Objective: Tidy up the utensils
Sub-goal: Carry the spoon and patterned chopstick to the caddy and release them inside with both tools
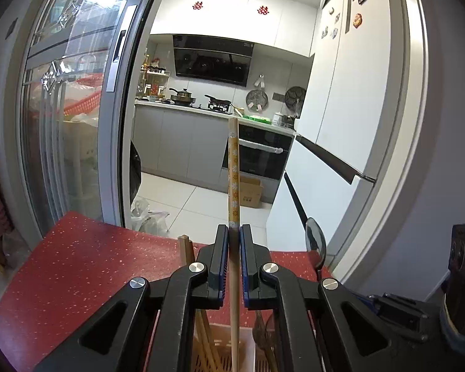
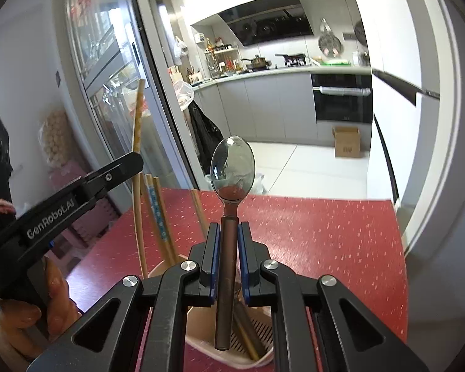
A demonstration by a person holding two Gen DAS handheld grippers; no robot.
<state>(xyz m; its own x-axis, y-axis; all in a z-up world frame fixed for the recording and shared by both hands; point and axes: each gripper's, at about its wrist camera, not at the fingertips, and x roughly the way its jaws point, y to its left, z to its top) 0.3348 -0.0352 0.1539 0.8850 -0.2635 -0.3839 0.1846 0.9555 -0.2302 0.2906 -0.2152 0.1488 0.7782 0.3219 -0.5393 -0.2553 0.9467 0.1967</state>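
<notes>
Upright, chopstick [image 1: 234,173] clenched in left jaws, spoon [image 2: 231,186] bowl-up in right jaws

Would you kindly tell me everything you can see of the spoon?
The spoon looks metal: a shiny oval bowl mirroring the room, a short neck, and a dark matte straight handle. The right gripper is shut on the handle just below the neck, bowl pointing up and away. The handle's lower end hangs free above the beige slotted holder on the red table; nothing else visibly touches it. In the left wrist view, its bowl shows at the right.
</notes>
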